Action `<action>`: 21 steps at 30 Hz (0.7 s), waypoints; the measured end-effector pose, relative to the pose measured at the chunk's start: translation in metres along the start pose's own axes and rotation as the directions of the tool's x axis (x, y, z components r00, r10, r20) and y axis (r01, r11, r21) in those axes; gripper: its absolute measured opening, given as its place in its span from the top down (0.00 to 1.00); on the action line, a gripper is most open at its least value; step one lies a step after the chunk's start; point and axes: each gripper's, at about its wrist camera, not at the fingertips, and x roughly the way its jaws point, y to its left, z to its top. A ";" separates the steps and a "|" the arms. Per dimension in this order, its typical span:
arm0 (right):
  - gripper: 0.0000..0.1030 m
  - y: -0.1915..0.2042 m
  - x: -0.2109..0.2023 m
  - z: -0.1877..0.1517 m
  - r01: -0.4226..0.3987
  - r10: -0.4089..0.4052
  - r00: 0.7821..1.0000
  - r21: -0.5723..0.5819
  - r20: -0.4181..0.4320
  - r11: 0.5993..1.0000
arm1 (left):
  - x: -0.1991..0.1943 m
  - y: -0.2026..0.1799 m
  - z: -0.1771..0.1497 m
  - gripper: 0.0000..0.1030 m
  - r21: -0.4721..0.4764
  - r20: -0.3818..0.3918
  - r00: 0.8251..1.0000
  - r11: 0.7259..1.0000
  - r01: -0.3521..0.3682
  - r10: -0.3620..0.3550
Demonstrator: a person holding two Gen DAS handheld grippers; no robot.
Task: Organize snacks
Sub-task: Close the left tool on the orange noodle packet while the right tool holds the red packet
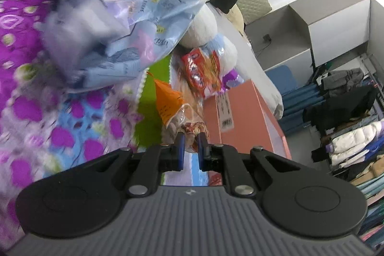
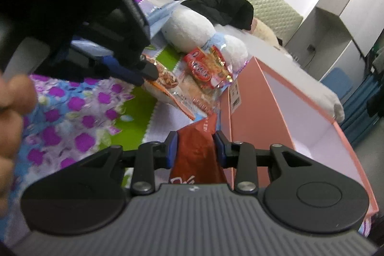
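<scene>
A red snack packet [image 2: 195, 150] sits pinched between the right gripper [image 2: 195, 148] jaws.

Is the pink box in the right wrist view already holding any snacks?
No, the part of the pink box that shows is bare inside.

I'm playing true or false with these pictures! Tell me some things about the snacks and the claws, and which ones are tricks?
1. The right claw is holding a red packet. True.
2. The pink box is stuffed full of snacks. False: no snacks show inside it.
3. A white plush toy lies behind the snack pile. True.
4. The bedspread is plain white. False: it has purple flowers on blue and green.
</scene>
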 end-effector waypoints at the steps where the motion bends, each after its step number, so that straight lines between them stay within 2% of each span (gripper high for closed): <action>1: 0.64 -0.003 -0.004 -0.003 -0.011 0.011 1.000 0.012 -0.008 1.000 | -0.009 0.001 -0.006 0.88 0.002 0.002 1.000 1.000 -0.005 0.005; 3: 0.64 -0.007 -0.014 -0.009 -0.027 0.027 0.999 0.031 -0.017 0.999 | -0.020 0.000 -0.014 0.88 0.003 -0.002 1.000 1.000 -0.008 0.008; 8: 0.64 -0.015 -0.037 -0.026 -0.073 0.076 0.997 0.093 -0.030 0.993 | -0.052 0.002 -0.042 0.88 0.074 -0.014 0.998 0.995 -0.063 0.064; 12: 0.64 -0.020 -0.048 -0.035 -0.100 0.106 0.994 0.143 -0.040 0.985 | -0.076 0.011 -0.060 0.88 0.080 -0.032 0.995 0.992 -0.094 0.097; 21: 0.64 -0.027 -0.059 -0.046 -0.207 0.222 0.975 0.281 -0.021 0.937 | -0.142 0.029 -0.083 0.89 0.083 -0.032 0.990 0.987 -0.134 0.137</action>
